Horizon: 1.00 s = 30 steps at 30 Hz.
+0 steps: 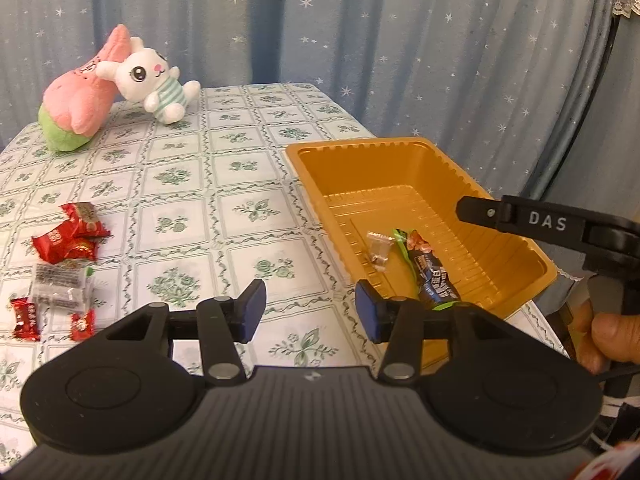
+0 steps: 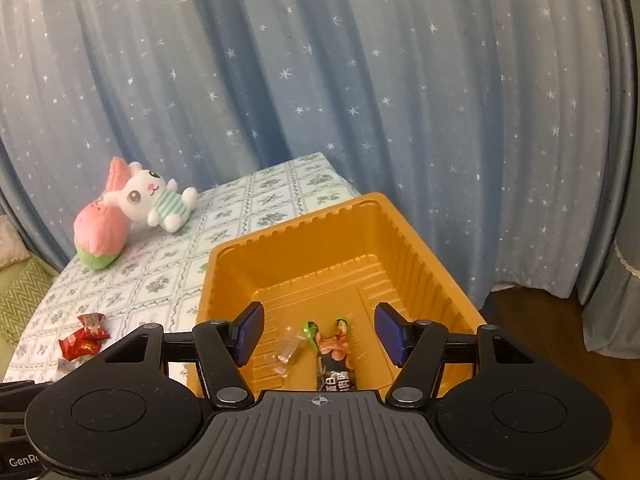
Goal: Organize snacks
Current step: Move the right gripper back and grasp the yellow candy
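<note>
A: Where were the snacks at that point?

B: Split in two lots. A dark snack bar (image 2: 335, 364) with a green end and a small clear-wrapped sweet (image 2: 286, 350) lay on the floor of the orange plastic tray (image 1: 404, 168), near its closer end. The rest, a cluster of red-wrapped candies (image 1: 74, 236) and a clear packet (image 1: 60, 290) of something dark, sat loose on the bench (image 1: 224, 184), well apart from the tray on its left side.

A: And the hand-held grippers?

B: Both had their pads spread apart with nothing between them. The right hand-held gripper (image 2: 319, 338) hung over the tray's near end, just above the two pieces inside, which fits a drop-off spot. The left hand-held gripper (image 1: 311, 310) pointed at the bench beside the tray's left wall, between tray and loose pile, so I judged it was placed to go for the red candies.

A: What was in the clear packet?

B: Couldn't tell; the wrap was too blurred at the frame edge.

A: Anything else on the bench?

B: A white rabbit plush (image 1: 154, 82) leaned against a pink star plush (image 1: 82, 96) at the far corner, before a starry blue curtain (image 2: 360, 80), out of the working path.
</note>
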Each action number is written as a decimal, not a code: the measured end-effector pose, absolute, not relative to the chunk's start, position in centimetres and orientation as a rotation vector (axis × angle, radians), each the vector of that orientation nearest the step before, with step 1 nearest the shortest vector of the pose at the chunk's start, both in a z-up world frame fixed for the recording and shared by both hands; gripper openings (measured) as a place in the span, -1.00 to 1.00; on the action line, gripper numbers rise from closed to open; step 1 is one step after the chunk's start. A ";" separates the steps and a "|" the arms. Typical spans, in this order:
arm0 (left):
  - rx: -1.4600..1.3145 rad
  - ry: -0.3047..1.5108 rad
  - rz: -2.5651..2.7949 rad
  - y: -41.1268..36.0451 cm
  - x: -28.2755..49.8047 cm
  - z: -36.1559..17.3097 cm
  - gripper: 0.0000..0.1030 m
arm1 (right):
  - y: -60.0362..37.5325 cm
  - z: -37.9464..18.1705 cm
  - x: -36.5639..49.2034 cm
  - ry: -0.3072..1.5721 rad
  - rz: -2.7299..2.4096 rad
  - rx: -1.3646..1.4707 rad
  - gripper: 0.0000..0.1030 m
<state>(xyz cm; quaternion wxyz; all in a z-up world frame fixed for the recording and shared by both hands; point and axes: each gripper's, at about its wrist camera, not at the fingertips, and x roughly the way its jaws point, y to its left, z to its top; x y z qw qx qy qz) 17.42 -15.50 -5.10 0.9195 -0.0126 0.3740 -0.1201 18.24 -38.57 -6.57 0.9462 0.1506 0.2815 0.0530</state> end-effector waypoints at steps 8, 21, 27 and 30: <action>-0.024 0.761 -0.207 -12.6 15.2 -4.5 0.05 | -36.1 -5.2 15.3 0.567 0.120 0.281 0.19; -0.039 0.777 -0.041 -3.3 9.1 -4.9 0.13 | -28.2 -5.1 9.9 0.620 0.244 0.195 0.19; -0.062 0.780 0.029 0.4 7.6 -5.3 0.16 | -24.6 -5.6 9.1 0.654 0.298 0.159 0.19; -0.080 0.779 0.050 1.8 7.4 -5.4 0.16 | -23.2 -5.9 9.1 0.666 0.319 0.146 0.19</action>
